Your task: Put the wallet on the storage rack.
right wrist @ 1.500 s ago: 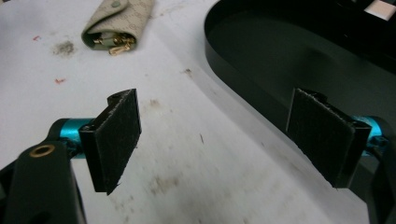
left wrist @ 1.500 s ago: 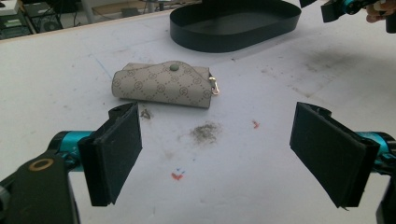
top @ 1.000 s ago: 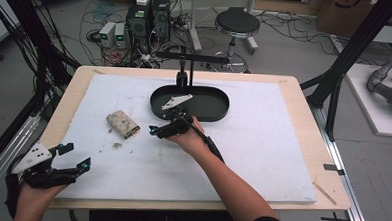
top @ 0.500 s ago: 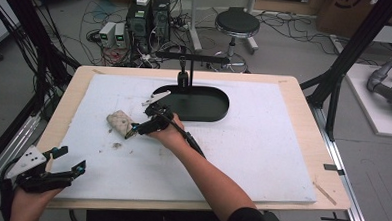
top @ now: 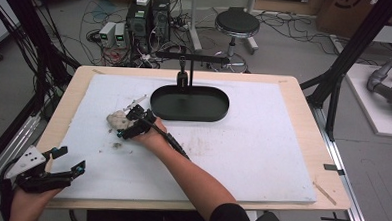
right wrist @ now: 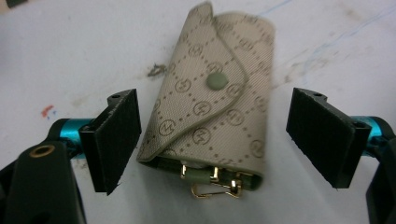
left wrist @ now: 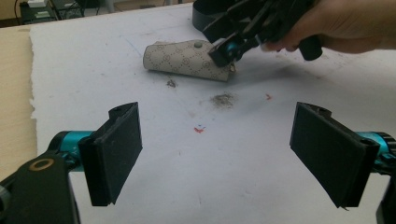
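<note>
Beige key pouch [right wrist: 212, 116] on stained white mat [top: 262, 143], right gripper [right wrist: 219, 140] fingers apart around it

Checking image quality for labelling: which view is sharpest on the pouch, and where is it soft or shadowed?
Right gripper view: pouch sharp, monogram and snap readable, even light. Left gripper view: pouch smaller, slightly soft, right gripper shading its end. High view: pouch a pale blur, no pattern legible.

Beige monogrammed fabric key pouch [top: 116, 120] lies on the white foam table mat [top: 262, 158], left of centre in the high view. Black oval tray [top: 190, 103] sits upper right of it. Right gripper [top: 133, 124] straddles the pouch; left gripper [top: 56, 172] is at lower left.
</note>
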The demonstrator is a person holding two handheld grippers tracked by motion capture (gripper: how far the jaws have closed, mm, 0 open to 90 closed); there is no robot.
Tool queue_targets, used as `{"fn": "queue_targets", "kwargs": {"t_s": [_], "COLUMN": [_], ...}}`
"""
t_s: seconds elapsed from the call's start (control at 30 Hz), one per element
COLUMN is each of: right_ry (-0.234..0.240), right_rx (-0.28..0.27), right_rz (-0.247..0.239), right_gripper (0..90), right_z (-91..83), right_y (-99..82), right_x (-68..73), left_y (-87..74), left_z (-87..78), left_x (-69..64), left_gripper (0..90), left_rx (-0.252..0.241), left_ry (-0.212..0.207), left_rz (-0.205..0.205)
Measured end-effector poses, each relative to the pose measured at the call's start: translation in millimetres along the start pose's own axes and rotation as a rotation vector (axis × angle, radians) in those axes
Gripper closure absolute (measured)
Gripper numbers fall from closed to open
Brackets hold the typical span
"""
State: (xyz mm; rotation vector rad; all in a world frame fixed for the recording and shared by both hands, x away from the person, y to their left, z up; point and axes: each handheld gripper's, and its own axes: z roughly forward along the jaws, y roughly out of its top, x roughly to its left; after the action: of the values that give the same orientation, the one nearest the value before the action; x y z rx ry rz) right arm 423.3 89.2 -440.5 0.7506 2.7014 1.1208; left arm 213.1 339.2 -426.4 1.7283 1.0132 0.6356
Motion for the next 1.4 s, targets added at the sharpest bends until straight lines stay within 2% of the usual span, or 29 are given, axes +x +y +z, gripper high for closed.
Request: {"fn": "queue_targets", "kwargs": {"t_s": [0.07, 0.13, 0.17, 0.23, 0.33, 0.43, 0.53, 0.67, 0.8, 0.83, 0.87, 1.03, 1.27, 1.4], "right_ry": [-0.009, -0.050, -0.058, -0.064, -0.040, -0.045, -0.032, -0.013, 0.007, 0.012, 0.012, -0.001, -0.038, -0.060], "right_rx": [0.042, 0.051, 0.049, 0.050, 0.049, 0.056, 0.061, 0.036, 0.004, -0.010, -0.010, -0.027, -0.039, -0.040], "right_rz": [-0.017, -0.058, -0.057, -0.054, -0.050, -0.094, -0.105, -0.116, -0.133, -0.135, -0.135, -0.144, -0.132, -0.142], "right_gripper": [17.7, 18.6, 20.9, 31.9, 35.0, 36.1, 36.5, 36.5, 36.5, 36.5, 36.5, 36.5, 36.4, 36.4], "right_z": [7.8, 9.1, 8.9, 5.9, 3.3, 0.7, -4.0, -18.0, -36.5, -45.6, -45.6, -66.0, -92.2, -106.9], "right_y": [-3.1, -3.1, -3.1, -2.2, -2.3, -1.7, -1.7, -0.8, 0.4, 0.0, 0.0, -4.6, -16.4, -22.5], "right_x": [2.2, 8.2, 8.6, 7.0, 2.2, 2.3, 3.0, 2.1, -0.8, -3.1, -3.1, -14.0, -31.0, -39.8], "left_y": [-0.3, -0.6, -0.6, -0.1, 0.5, 0.3, -0.7, -1.1, -0.2, 0.4, 1.0, 3.3, 8.3, 13.7], "left_z": [0.7, 1.3, 1.3, 1.3, 0.7, -0.7, -1.2, 0.8, 2.2, 2.3, 2.5, 9.8, 27.9, 38.8], "left_x": [0.2, 0.2, 0.1, -0.3, 0.0, 1.8, 3.4, 3.3, 2.7, 2.7, 2.9, 1.8, 0.5, -0.6], "left_gripper": [16.8, 16.8, 16.8, 16.8, 16.8, 16.8, 16.8, 16.8, 16.8, 16.8, 16.8, 16.8, 16.8, 16.8], "left_rx": [0.001, 0.004, 0.006, 0.005, 0.000, -0.005, -0.006, -0.002, 0.002, 0.000, 0.001, 0.001, 0.014, 0.015], "left_ry": [-0.002, -0.005, -0.005, -0.004, -0.007, -0.003, 0.000, -0.004, -0.007, -0.007, -0.006, -0.026, -0.060, -0.082], "left_rz": [-0.001, 0.001, 0.001, 0.002, 0.002, -0.007, -0.013, -0.015, -0.012, -0.012, -0.011, -0.006, 0.003, 0.014]}}
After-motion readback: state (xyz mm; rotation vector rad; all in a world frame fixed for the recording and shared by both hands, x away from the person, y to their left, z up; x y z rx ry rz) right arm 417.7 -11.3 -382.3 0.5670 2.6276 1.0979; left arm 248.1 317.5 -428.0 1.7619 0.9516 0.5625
